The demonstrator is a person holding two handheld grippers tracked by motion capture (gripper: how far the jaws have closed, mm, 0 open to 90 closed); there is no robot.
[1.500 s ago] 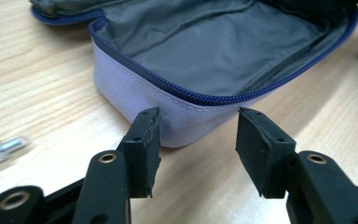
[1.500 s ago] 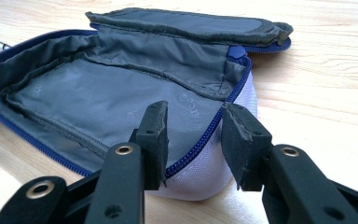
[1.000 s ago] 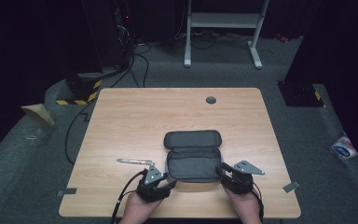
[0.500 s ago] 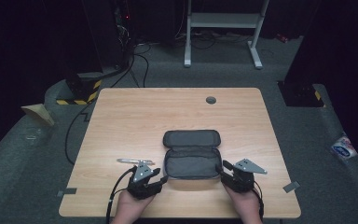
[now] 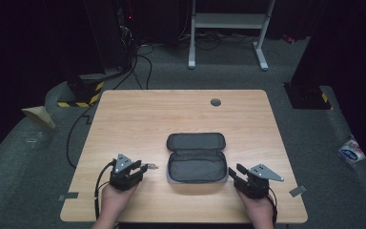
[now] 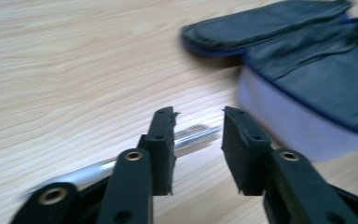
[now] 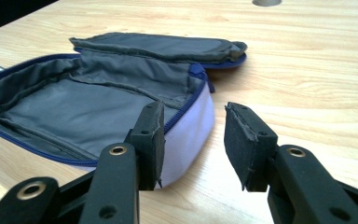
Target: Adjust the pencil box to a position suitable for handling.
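A dark pencil case lies open in the middle of the wooden table, its lid folded back. My left gripper is to the left of the case, jaws pointing right. A silver pen lies under it. In the left gripper view the pen runs behind the left finger, its tip in the gap of my left gripper. The jaws have just been closing, and the pads stand apart from the pen. My right gripper is open at the right end of the case, holding nothing.
A round grommet sits in the far part of the tabletop. A black cable trails off the table's left front. On the floor behind stand a white frame and a yellow-black striped block.
My left gripper has moved left, away from the case and over the pen, and its jaws have narrowed. The right gripper has hardly moved.
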